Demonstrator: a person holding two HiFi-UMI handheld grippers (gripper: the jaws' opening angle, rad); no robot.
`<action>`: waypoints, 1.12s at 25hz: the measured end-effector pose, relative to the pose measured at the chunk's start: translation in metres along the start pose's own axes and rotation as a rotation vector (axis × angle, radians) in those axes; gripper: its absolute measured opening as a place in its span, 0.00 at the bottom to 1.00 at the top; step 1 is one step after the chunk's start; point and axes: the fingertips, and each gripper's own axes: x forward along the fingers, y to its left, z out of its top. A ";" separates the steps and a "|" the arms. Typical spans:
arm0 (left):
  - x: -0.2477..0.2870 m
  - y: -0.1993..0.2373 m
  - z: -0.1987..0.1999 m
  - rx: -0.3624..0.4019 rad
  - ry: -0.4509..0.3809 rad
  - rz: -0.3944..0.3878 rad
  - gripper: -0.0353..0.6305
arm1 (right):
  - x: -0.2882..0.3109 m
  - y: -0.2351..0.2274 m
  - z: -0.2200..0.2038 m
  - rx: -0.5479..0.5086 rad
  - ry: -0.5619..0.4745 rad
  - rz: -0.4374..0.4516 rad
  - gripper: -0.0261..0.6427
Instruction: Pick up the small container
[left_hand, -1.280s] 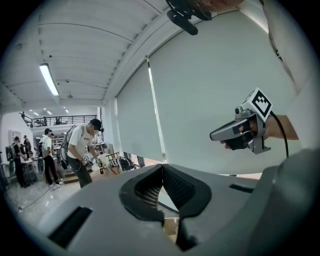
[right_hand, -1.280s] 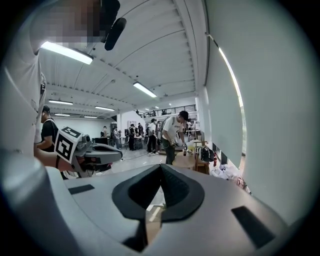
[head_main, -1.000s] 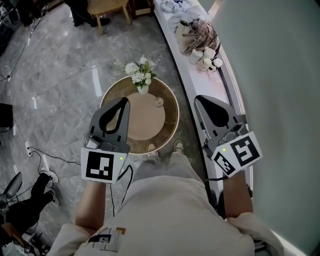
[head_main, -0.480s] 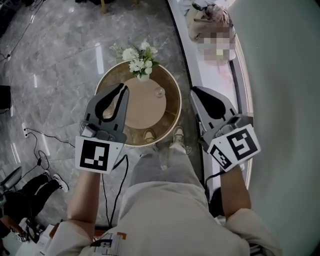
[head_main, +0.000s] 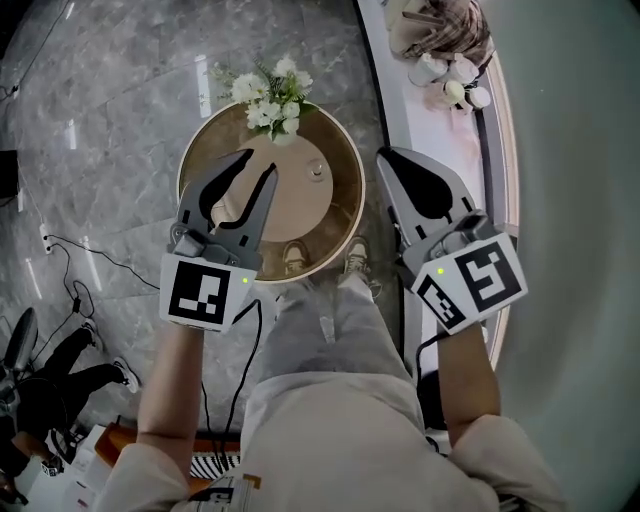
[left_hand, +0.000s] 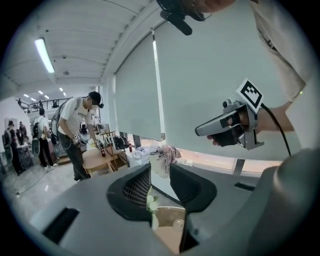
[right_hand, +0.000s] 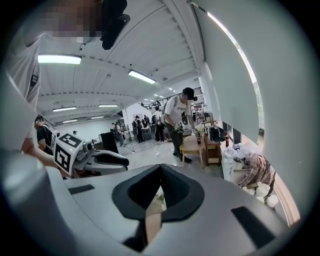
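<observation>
- Desk (head_main: 335, 215), round, brown top with a gold rim, stands on grey marble floor (head_main: 110, 130), straight below the head camera.
- Small container (head_main: 317, 172), clear and upright, sits on the desk's right half, alone, just below the flowers (head_main: 268, 92) at the far edge.
- Left tongs (head_main: 258, 165) hover over the desk's left half and point toward the flowers. The jaws are spread a little and have just been opening, with nothing between them.
- The container lies right of the left tongs' tips, apart from them, untouched.
- In the left gripper view the left tongs (left_hand: 159, 171) show a narrow gap. Flowers (left_hand: 150, 202) and small container (left_hand: 177, 224) appear through it, further off on the desk (left_hand: 167, 240).
- Right tongs (head_main: 385, 157) are pressed together and empty, held between the desk's right rim and the white ledge (head_main: 440, 130), not over the container.
- The right gripper view confirms it: the right tongs (right_hand: 160, 169) are closed tip to tip. The left tongs (right_hand: 125, 160) show at its left.
- Striped cloth bundle (head_main: 450, 25) and small white items (head_main: 455, 85) lie on the ledge.
- Person's shoes (head_main: 355, 262) show at the desk's near edge; a cable (head_main: 90, 255) trails on the floor at left.
</observation>
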 end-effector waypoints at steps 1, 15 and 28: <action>0.005 0.001 -0.004 -0.008 0.001 -0.002 0.22 | 0.003 -0.003 -0.003 0.001 0.004 0.001 0.05; 0.068 -0.038 -0.070 0.103 0.049 -0.141 0.40 | 0.048 -0.031 -0.070 -0.003 0.063 0.043 0.05; 0.124 -0.066 -0.173 0.124 0.090 -0.222 0.49 | 0.086 -0.046 -0.157 -0.021 0.151 0.095 0.05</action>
